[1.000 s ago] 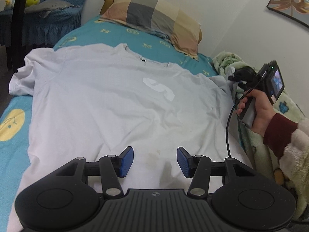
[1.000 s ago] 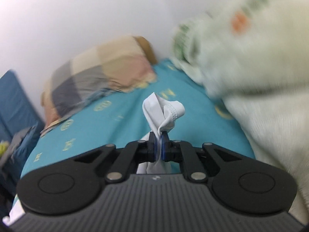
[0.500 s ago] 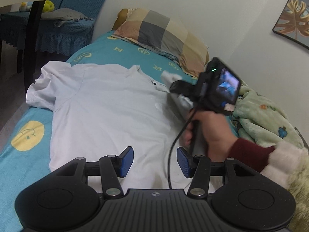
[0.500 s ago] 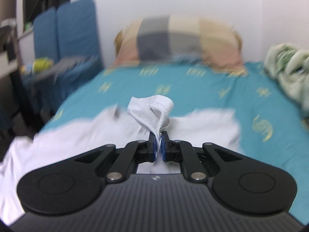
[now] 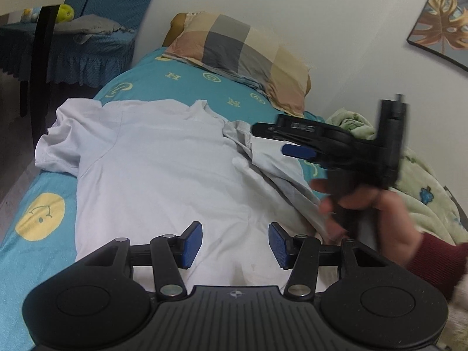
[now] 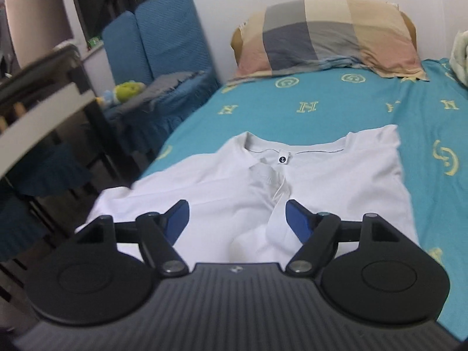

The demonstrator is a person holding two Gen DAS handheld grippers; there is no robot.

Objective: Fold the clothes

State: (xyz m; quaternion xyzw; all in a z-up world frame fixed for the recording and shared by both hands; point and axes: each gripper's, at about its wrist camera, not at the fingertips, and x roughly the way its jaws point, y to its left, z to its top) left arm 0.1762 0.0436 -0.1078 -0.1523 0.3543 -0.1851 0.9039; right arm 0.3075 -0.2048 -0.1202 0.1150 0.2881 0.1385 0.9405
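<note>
A white T-shirt (image 5: 163,163) lies flat on the teal bed, collar toward the pillow. Its right sleeve (image 5: 263,152) is folded inward over the body; its left sleeve (image 5: 61,137) still spreads toward the bed's left edge. In the right wrist view the shirt (image 6: 321,175) shows its collar label and the folded sleeve (image 6: 269,181) over the chest. My left gripper (image 5: 235,242) is open and empty above the shirt's hem. My right gripper (image 6: 237,219) is open and empty just above the shirt; it also shows in the left wrist view (image 5: 298,150), held over the folded side.
A checked pillow (image 5: 242,58) lies at the head of the teal bed sheet (image 6: 336,108). A green blanket (image 5: 424,181) is bunched along the wall at right. A blue chair (image 6: 163,38) and dark table (image 6: 44,93) stand left of the bed.
My right gripper carried the right sleeve across over the shirt's body, then opened and let it go. My left gripper stayed open near the hem.
</note>
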